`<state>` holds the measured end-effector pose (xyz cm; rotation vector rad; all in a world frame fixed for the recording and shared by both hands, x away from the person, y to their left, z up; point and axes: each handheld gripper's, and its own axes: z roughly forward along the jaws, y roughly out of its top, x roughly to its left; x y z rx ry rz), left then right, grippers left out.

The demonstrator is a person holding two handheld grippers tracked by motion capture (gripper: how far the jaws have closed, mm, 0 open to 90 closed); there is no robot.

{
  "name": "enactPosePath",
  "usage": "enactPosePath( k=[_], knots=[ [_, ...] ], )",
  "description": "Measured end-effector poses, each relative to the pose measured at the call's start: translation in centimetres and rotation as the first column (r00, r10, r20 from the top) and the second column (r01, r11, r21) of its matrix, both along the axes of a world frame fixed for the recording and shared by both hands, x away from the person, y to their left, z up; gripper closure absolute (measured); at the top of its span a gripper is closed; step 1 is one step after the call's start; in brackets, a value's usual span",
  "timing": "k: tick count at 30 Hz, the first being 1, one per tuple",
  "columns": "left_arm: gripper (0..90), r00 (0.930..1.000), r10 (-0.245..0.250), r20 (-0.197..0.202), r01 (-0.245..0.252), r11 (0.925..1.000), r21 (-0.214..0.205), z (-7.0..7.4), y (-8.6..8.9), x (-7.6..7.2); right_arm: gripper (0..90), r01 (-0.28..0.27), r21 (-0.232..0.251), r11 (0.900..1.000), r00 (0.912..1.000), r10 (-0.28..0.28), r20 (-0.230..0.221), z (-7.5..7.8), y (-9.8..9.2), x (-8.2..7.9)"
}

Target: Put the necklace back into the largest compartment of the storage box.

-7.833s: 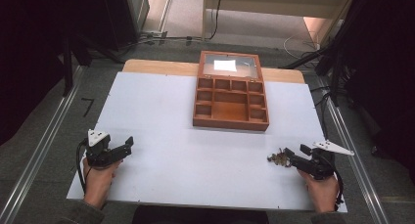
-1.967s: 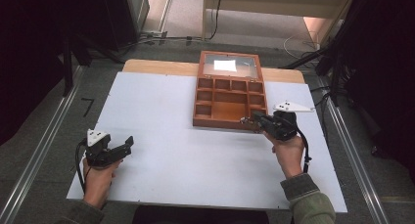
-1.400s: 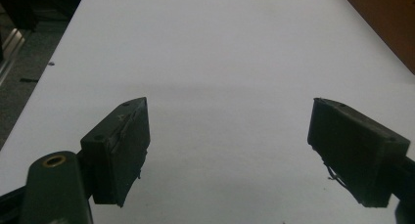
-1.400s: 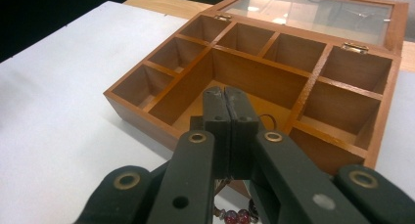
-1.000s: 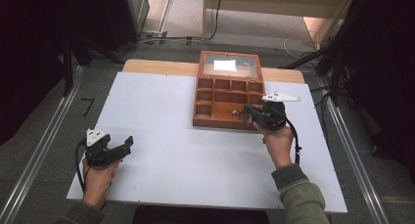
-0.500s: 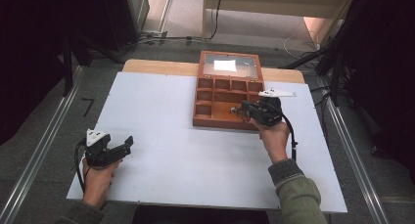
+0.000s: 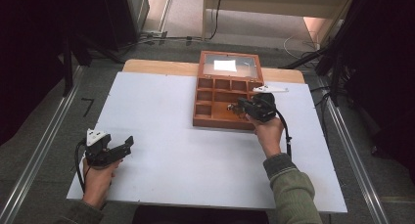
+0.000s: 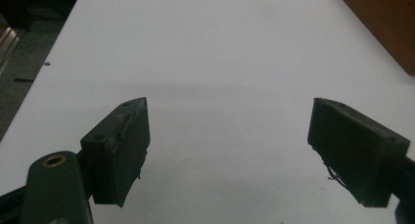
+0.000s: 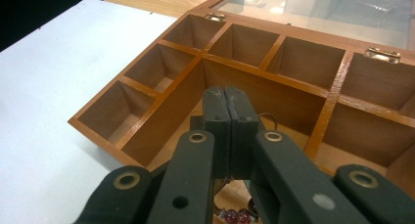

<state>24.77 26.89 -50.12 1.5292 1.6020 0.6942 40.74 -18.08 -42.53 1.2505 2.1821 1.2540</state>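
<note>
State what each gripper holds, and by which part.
Right gripper: shut on a beaded jewellery piece hanging below; grip point hidden. Left gripper: open, holding nothing.

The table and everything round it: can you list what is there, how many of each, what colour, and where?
Board: one, white, covering most of the wooden table top.
Box: one, brown wood, many compartments, at the board's far middle, lid open.
Lid: one, glass pane in a wooden frame, lying back behind the box.
Jewellery: one piece, dark red beads with a thin wire loop, hanging under the right jaws over the box's large compartment.
Rails: two, grey metal, on the floor either side of the table.
Left hand-held gripper: one, black, near left corner, jaws wide apart, holding nothing.
Right hand-held gripper: one, black, over the box, jaws shut on the jewellery.
</note>
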Motion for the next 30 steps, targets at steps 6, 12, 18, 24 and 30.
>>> enactPosePath(
  k=[6, 12, 18, 24, 30],
  knots=[
    [15.9, 1.0, -0.006, -0.001, 0.006, 1.0, 0.001, 0.0, 0.0, 0.1, 86.5, 0.015, 0.01, 0.9998, 0.9999, -0.015, -0.008, -0.7, 0.2, 0.8],
    [16.0, 1.0, -0.005, -0.002, 0.005, 1.0, 0.002, 0.0, 0.0, 0.1, 86.5, 0.027, 0.009, 0.9996, 0.9994, -0.027, -0.021, -1.2, 0.5, 1.5],
    [15.9, 1.0, -0.003, 0.0, 0.003, 1.0, -0.001, 0.0, 0.0, 0.0, 86.5, 0.028, -0.005, 0.9996, 0.9994, -0.028, -0.019, -1.3, 1.2, 2.0],
    [15.9, 1.0, -0.003, 0.001, 0.003, 1.0, -0.003, 0.0, 0.0, 0.0, 86.4, 0.027, -0.018, 0.9995, 0.9994, -0.028, -0.021, -1.4, 1.9, 2.5],
    [15.9, 1.0, -0.005, 0.001, 0.005, 1.0, -0.005, 0.0, 0.1, 0.0, 86.3, 0.045, -0.049, 0.9978, 0.9984, -0.047, -0.033, -2.0, 2.5, 3.2]
  ],
)
